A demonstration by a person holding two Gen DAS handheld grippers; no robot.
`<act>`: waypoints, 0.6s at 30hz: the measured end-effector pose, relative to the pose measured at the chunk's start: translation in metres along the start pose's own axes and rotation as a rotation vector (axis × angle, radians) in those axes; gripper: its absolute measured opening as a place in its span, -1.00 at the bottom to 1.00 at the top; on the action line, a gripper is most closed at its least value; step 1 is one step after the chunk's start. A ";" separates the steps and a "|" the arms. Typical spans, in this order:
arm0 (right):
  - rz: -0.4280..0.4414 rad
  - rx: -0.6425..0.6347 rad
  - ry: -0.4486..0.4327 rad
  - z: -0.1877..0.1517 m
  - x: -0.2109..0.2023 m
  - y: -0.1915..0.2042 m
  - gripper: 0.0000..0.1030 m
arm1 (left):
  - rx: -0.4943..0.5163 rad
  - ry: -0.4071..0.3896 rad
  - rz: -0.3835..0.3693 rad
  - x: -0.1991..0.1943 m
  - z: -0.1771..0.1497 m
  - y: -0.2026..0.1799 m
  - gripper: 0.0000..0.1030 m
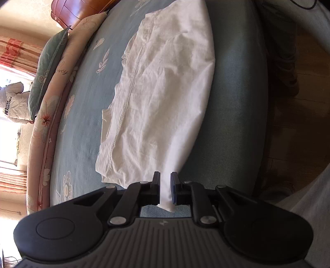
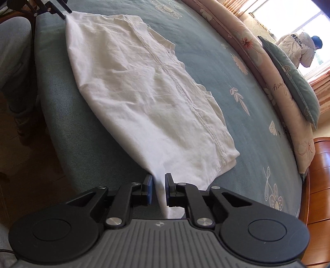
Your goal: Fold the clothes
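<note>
A white garment [image 1: 163,92] [image 2: 148,99] lies stretched along the near side of the blue bed, folded lengthwise with a stitched seam showing. My left gripper [image 1: 165,186] is shut on one end corner of it; the cloth runs between the pads and hangs out below. My right gripper [image 2: 158,185] is shut on the opposite end corner in the same way. In the right wrist view the left gripper [image 2: 61,11] shows at the top left, pinching the far corner. The cloth is pulled taut between the two.
The blue bedsheet [image 1: 86,115] [image 2: 237,103] has white flower prints. A pink floral quilt roll [image 1: 47,115] [image 2: 274,82] and a green pillow [image 1: 47,68] [image 2: 292,78] lie along the far side. A wooden headboard [image 2: 317,185] stands at one end. A person's legs [image 1: 284,51] stand on the wooden floor beside the bed.
</note>
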State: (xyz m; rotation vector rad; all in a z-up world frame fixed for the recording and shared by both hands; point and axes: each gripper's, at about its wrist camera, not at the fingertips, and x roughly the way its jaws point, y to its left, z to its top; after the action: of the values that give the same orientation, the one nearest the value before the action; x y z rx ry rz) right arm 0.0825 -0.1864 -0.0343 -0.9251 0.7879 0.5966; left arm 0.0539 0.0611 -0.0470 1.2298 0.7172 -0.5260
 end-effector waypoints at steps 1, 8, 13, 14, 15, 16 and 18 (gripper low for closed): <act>0.002 0.005 -0.010 0.000 -0.005 0.000 -0.73 | -0.004 0.000 0.002 -0.005 -0.002 0.002 -0.74; 0.004 0.165 -0.133 0.017 -0.024 -0.035 -0.43 | -0.285 -0.073 0.001 -0.010 0.006 0.066 -0.70; 0.019 0.371 -0.195 0.025 0.016 -0.074 -0.17 | -0.528 -0.147 -0.050 0.023 0.020 0.111 -0.32; 0.022 0.412 -0.208 0.027 0.024 -0.082 -0.17 | -0.574 -0.161 -0.061 0.031 0.022 0.117 -0.29; 0.025 0.453 -0.220 0.029 0.033 -0.090 -0.16 | -0.617 -0.166 -0.072 0.040 0.022 0.124 -0.29; 0.028 0.494 -0.232 0.030 0.041 -0.098 -0.16 | -0.664 -0.161 -0.086 0.052 0.020 0.129 -0.30; 0.033 0.576 -0.257 0.034 0.057 -0.113 -0.16 | -0.748 -0.153 -0.113 0.076 0.014 0.133 -0.30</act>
State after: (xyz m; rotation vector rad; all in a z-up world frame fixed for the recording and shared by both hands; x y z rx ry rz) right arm 0.2107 -0.2048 -0.0148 -0.3000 0.6889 0.4671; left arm 0.2023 0.0844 -0.0139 0.4492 0.7580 -0.3821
